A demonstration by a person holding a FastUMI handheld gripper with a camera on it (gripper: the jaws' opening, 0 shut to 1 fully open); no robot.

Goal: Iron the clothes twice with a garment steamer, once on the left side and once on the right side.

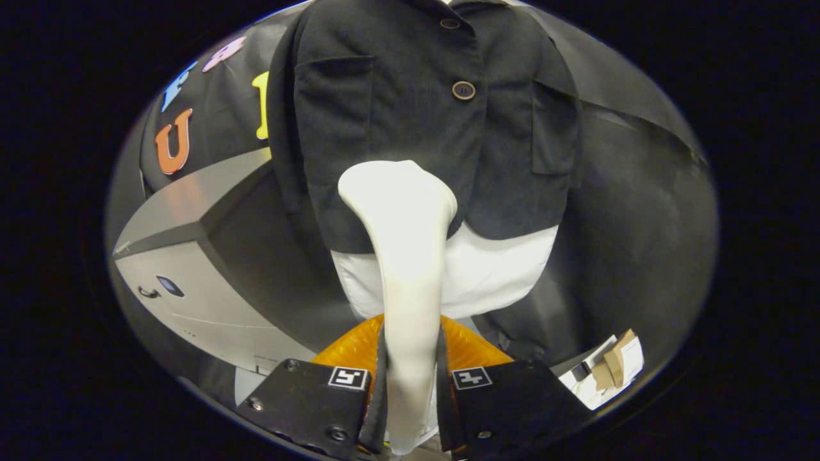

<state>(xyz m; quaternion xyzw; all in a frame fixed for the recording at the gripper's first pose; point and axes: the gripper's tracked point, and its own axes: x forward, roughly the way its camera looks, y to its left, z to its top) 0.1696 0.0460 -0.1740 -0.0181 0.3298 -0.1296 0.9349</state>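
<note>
A white garment steamer (405,256) stands up between my fingers, its handle pinched on both sides and its wide head at the top. My gripper (410,374) is shut on that handle. Just beyond the head hangs a dark buttoned jacket (423,121) with two chest pockets, worn over a white mannequin torso (487,269). The steamer head lies over the jacket's lower hem, slightly left of the button line; whether it touches the cloth cannot be told.
A grey cabinet-like unit (192,282) stands to the left of the mannequin. An orange ribbed object (349,346) sits below the torso, behind my fingers. Cardboard and white boxes (608,371) lie low on the right. Black cloth walls surround the scene.
</note>
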